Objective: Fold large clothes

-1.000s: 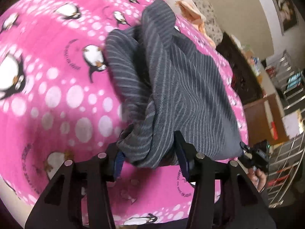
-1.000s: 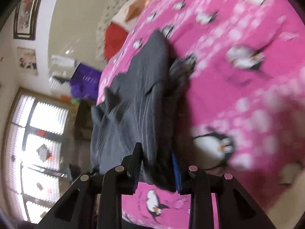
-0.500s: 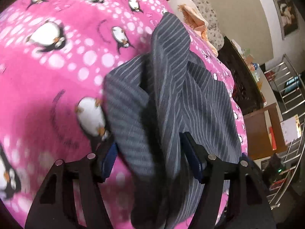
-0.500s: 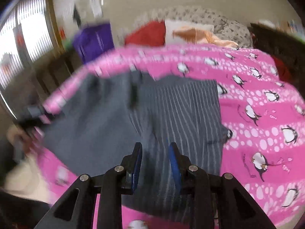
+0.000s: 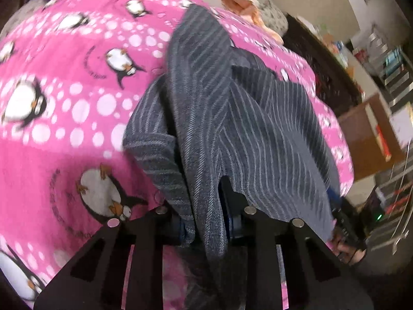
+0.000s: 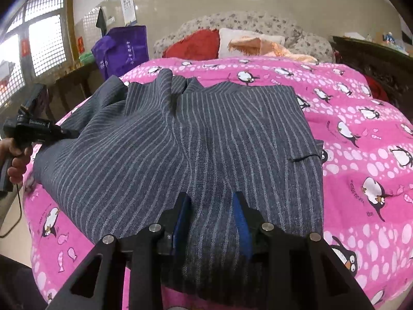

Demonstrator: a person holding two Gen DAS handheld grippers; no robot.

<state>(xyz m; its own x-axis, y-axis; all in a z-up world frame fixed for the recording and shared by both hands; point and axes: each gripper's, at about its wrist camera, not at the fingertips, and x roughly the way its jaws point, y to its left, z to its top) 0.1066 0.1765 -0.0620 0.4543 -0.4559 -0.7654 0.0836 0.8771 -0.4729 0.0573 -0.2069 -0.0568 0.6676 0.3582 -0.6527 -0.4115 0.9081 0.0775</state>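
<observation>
Half a second ago my left gripper (image 5: 209, 222) had its blue pads wide around a hanging bunch of the grey pinstriped garment (image 6: 206, 139); now they have closed in tight on a thick fold of it, cloth spilling out toward 6 o'clock. My right gripper (image 6: 211, 222), which a second ago was tipped sideways, now looks level along the bed, its pads pinching a narrow ridge of the near hem. So I judge both corners are secured and the cloth is ready to be carried over for a fold. The garment lies spread on the pink penguin blanket (image 6: 361, 118), its far edge toward 12 o'clock near the red pillow (image 6: 196, 46), and its 9 o'clock side lifted where the left gripper holds it. In the left view the fabric covers the pad faces, so I can't see how deep the bite goes, and the layers under the top sheet are hidden; I can't tell whether it is trousers or a jacket.
</observation>
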